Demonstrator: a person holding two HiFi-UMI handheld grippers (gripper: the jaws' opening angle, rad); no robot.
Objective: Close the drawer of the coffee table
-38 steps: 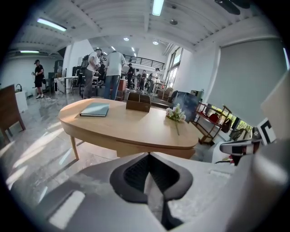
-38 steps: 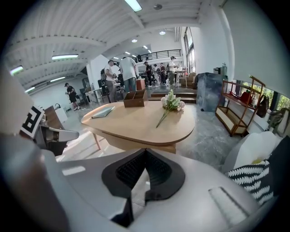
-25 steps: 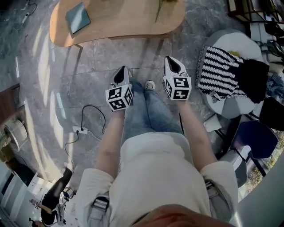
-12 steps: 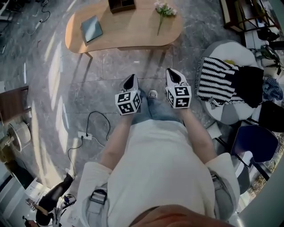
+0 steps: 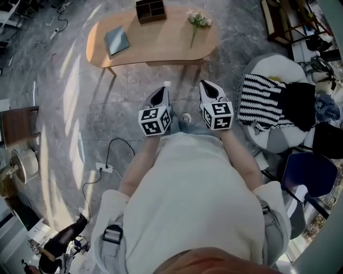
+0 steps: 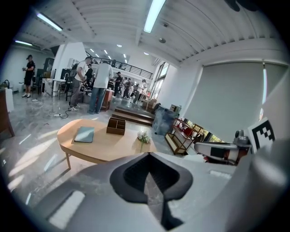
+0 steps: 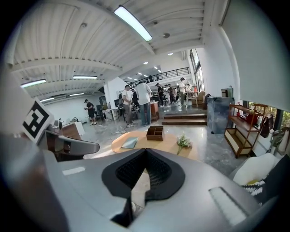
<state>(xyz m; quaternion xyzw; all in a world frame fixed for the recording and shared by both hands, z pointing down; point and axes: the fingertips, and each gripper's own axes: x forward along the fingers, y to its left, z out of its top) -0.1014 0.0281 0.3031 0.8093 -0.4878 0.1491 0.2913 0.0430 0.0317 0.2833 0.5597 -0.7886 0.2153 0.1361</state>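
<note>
Looking steeply down from the head cam. Far left: a round fan (image 5: 24,163) on the floor, with a dark wooden cabinet (image 5: 19,126) just above it in frame. Next over, a white power strip (image 5: 105,168) with a black cable (image 5: 120,147) looping across the grey marble floor (image 5: 80,96).

Up top, the coffee table (image 5: 161,45): light wood, rounded ends, out ahead of both claws and well apart from them. On it, going left to right: a teal book (image 5: 117,40), a dark wooden organizer box (image 5: 150,9), a sprig of flowers (image 5: 198,21). Can't make out the drawer from any of the angles, so no call on open or closed.

Below the table, the left gripper (image 5: 162,91), held up in front of the torso and pointing toward the table. Jaws pinched fully together with nothing between them; plain as day in the left gripper view, tips meeting and the table beyond.

Just to the right of it, a glimpse of a shoe (image 5: 185,116). Then the right gripper (image 5: 208,85), likewise pinched together on nothing, confirmed in the right gripper view.

Off to the right, a black-and-white striped throw (image 5: 262,101) draped over a white seat (image 5: 273,59), black clothing (image 5: 301,101) beside that, and a dark blue chair (image 5: 308,170) lower down.
</note>
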